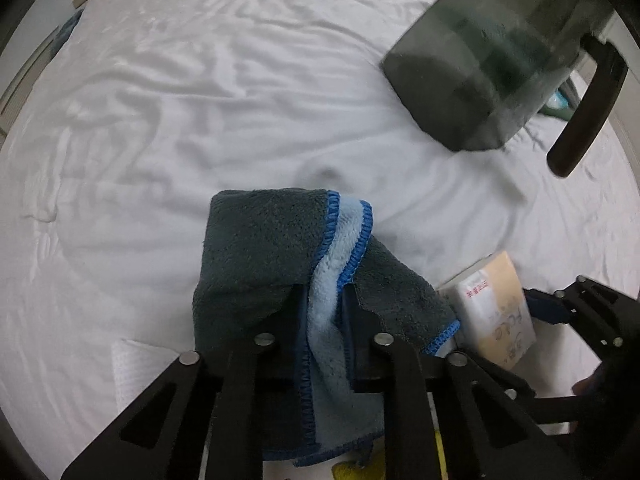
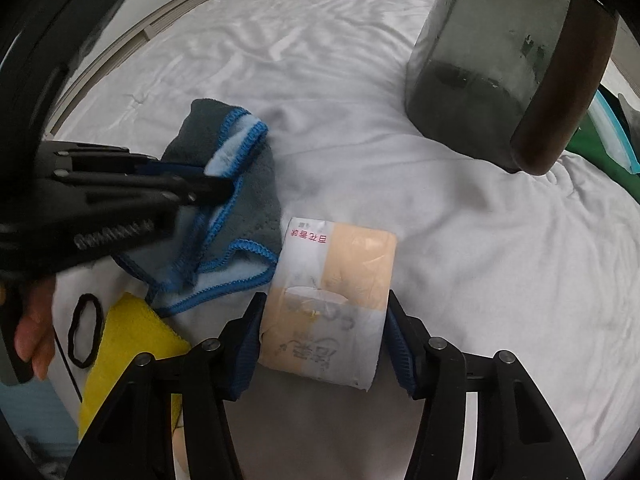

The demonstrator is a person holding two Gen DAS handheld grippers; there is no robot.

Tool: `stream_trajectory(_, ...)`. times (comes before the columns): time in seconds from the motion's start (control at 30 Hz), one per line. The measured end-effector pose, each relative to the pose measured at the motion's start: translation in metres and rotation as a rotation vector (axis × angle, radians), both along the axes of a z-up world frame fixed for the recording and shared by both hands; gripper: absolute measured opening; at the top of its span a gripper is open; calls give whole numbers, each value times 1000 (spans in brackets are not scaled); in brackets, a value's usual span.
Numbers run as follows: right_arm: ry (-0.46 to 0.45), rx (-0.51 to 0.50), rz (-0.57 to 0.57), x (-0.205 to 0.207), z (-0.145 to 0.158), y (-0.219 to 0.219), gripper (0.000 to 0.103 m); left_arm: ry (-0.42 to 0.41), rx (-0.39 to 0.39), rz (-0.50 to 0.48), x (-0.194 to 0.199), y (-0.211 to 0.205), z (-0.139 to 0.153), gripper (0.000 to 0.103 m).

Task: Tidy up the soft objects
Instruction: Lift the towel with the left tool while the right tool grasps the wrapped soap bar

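Yellow cloth [image 2: 128, 344], hair tie [image 2: 85, 332], right view only

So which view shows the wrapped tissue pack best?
The right wrist view: the tissue pack lies nearly whole between the right gripper's jaws, printed wrapper facing up. The left wrist view shows only part of it, at the lower right, behind the grey towel.

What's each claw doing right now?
Left claw shut on grey-blue cloth. Right claw straddling tissue pack, pads at its sides. Dark bin stands clear beyond.
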State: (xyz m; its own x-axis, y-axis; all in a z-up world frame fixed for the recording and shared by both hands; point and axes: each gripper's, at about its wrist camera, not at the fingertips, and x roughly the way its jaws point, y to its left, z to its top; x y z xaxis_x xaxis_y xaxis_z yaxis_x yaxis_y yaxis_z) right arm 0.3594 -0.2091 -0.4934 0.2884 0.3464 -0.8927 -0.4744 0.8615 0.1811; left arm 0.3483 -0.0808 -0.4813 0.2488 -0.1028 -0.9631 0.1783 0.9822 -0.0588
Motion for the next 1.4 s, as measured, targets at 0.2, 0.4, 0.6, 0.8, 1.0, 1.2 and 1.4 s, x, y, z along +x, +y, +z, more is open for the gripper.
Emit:
stream_trajectory(0.2,-8,8,1,-4,2,-4,53,-16,-61,11,-6,5,18,7)
stream_trajectory(0.4,-34,18,-4,-11,10,-10,52,-40,-120,28,-7,8,49,7)
stream_trajectory(0.6,-57,34,-14,-17,20,-20,52,-108,-131,20,-12,3,82,7)
stream_trajectory(0.8,-84,55,-23,-20,33,-30,52,-168,-106,-4,-15,-8,111,7)
stream_trajectory(1.0,-81,39,-6,-20,29,-27,52,-104,-118,-9,0,-19,72,7)
stream_trajectory(1.2,-66,30,-5,-17,17,-22,52,-26,-170,29,11,-14,37,23)
stream_trajectory(1.4,-60,30,3,-14,14,-18,52,-108,-228,74,5,0,64,102)
